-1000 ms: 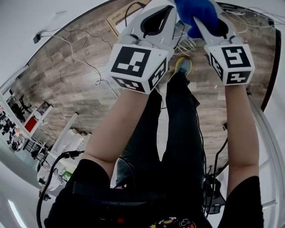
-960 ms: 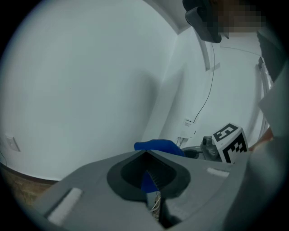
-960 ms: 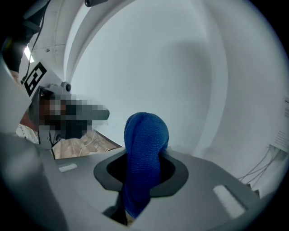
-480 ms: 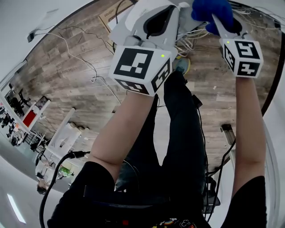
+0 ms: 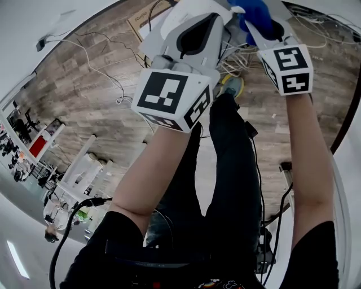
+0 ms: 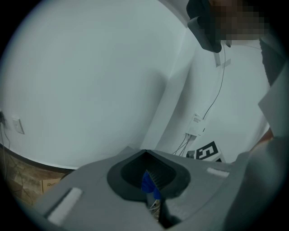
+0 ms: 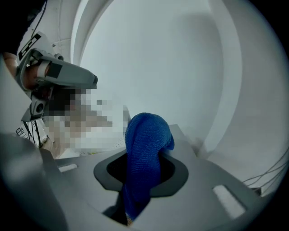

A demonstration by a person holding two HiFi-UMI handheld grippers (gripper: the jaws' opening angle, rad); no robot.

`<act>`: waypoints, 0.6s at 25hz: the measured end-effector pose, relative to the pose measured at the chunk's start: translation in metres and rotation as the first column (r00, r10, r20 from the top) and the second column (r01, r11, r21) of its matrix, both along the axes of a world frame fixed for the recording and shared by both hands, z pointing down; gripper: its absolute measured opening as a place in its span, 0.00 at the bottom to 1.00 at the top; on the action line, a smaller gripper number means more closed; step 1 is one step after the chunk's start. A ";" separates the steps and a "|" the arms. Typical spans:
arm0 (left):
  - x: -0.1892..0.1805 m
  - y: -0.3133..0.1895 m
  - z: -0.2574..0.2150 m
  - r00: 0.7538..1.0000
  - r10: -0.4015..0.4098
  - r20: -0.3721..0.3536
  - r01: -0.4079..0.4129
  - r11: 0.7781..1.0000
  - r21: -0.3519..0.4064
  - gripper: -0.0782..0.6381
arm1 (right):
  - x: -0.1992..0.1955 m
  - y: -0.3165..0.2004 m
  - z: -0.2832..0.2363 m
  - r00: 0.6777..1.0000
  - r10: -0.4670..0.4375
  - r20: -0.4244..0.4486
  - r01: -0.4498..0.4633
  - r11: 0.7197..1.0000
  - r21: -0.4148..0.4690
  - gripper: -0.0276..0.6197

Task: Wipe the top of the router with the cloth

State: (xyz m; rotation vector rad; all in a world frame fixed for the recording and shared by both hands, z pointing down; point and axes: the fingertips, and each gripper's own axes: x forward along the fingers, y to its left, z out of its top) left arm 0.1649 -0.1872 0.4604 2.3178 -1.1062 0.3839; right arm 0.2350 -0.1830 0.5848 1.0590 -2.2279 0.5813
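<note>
Cloth [image 7: 143, 162] between the right tongs [image 7: 156, 130]

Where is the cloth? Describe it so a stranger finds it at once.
In the head view, follow the person's right arm up past the marker cube to the grey right gripper. Bunched in its jaws is the cloth: bright blue knit, while the left gripper beside it is plain grey.
</note>
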 end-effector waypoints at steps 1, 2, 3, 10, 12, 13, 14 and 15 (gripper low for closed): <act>-0.002 -0.001 -0.002 1.000 0.003 0.001 -0.003 1.000 0.001 0.11 | -0.001 0.000 -0.005 1.000 0.006 0.010 -0.006 1.000 0.002 0.23; -0.003 -0.001 -0.004 1.000 0.007 0.002 -0.007 1.000 0.002 0.11 | -0.002 0.002 -0.012 1.000 0.010 0.022 -0.010 1.000 0.006 0.23; -0.004 -0.001 -0.007 1.000 0.011 0.002 -0.011 1.000 0.004 0.11 | -0.004 0.004 -0.019 0.999 0.011 0.031 -0.012 1.000 0.010 0.23; 0.002 -0.004 -0.054 0.998 0.061 -0.004 -0.061 0.997 0.042 0.11 | -0.015 0.018 -0.081 0.997 0.029 0.073 -0.032 0.999 0.039 0.23; 0.002 -0.002 -0.073 0.996 0.091 0.012 -0.092 0.993 0.069 0.11 | -0.020 0.023 -0.101 0.996 0.045 0.083 -0.049 0.998 0.051 0.23; 0.001 -0.001 -0.083 0.994 0.106 0.019 -0.107 0.991 0.082 0.11 | -0.024 0.025 -0.111 0.995 0.054 0.084 -0.059 0.996 0.060 0.23; -0.001 -0.001 -0.093 0.993 0.117 0.021 -0.119 0.989 0.091 0.11 | -0.029 0.027 -0.123 0.994 0.062 0.085 -0.068 0.995 0.070 0.23; -0.005 0.000 -0.105 0.992 0.127 0.021 -0.128 0.987 0.100 0.11 | -0.034 0.029 -0.137 0.994 0.071 0.087 -0.079 0.993 0.082 0.23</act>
